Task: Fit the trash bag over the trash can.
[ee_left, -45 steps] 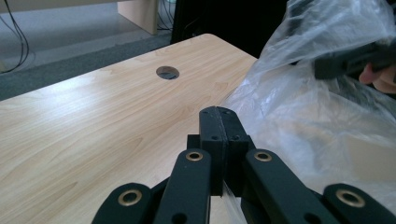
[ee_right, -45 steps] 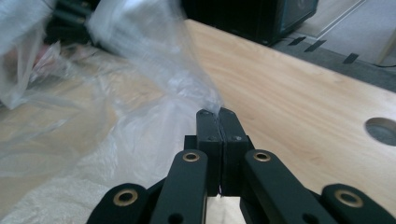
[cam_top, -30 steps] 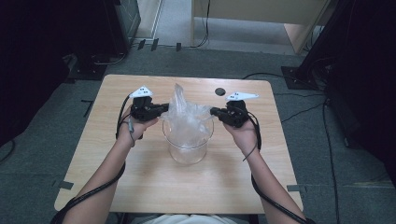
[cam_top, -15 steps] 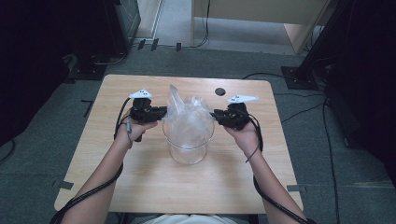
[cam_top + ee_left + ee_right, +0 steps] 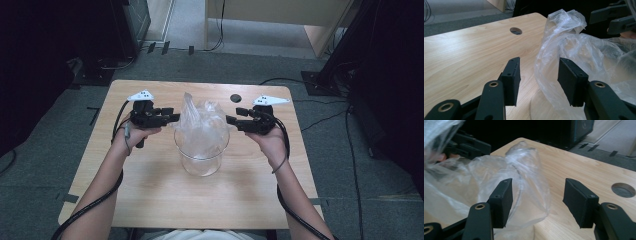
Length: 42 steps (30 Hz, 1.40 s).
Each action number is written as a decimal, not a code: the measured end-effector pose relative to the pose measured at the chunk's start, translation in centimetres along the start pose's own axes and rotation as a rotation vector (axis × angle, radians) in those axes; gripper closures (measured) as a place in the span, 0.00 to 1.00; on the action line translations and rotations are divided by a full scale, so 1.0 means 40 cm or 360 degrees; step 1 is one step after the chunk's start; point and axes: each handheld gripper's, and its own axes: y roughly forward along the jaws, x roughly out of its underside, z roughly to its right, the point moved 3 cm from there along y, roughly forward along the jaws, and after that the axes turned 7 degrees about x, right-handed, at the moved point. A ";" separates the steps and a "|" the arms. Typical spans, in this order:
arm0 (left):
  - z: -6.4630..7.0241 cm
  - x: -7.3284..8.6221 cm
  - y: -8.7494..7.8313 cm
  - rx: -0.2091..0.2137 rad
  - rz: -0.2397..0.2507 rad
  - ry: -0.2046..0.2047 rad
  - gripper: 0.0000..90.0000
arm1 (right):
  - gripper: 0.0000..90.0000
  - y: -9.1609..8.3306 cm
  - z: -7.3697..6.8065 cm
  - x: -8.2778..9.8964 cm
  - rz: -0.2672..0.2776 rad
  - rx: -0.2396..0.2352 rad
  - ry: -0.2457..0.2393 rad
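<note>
- The left gripper (image 5: 172, 118) sits at nine o'clock from the bag; its jaws have just been opening and now stand apart, with bag film in the gap but not pinched.
- The right gripper (image 5: 231, 120), at three o'clock, has also just been opening; its jaws are apart and grip nothing.
- The clear plastic bag (image 5: 201, 125) lines an upright glass jar (image 5: 201, 162) mid-table, its long axis vertical, crumpled top pointing up.
- A round hole (image 5: 235, 98) in the wooden table (image 5: 150, 200) lies at one o'clock from the jar.
</note>
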 end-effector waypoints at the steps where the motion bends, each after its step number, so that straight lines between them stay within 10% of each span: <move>1: 0.002 -0.002 -0.003 0.0006 0.0005 0.0000 0.58 | 0.47 -0.003 -0.003 -0.004 0.0005 -0.0010 -0.0004; 10: 0.035 -0.020 0.004 -0.0006 -0.0085 0.0060 0.56 | 0.57 -0.001 -0.043 -0.023 -0.0006 -0.0105 -0.0053; 42: 0.129 -0.013 -0.009 0.0190 -0.0179 0.0221 0.47 | 0.45 0.013 -0.146 -0.008 -0.0133 -0.0253 -0.0278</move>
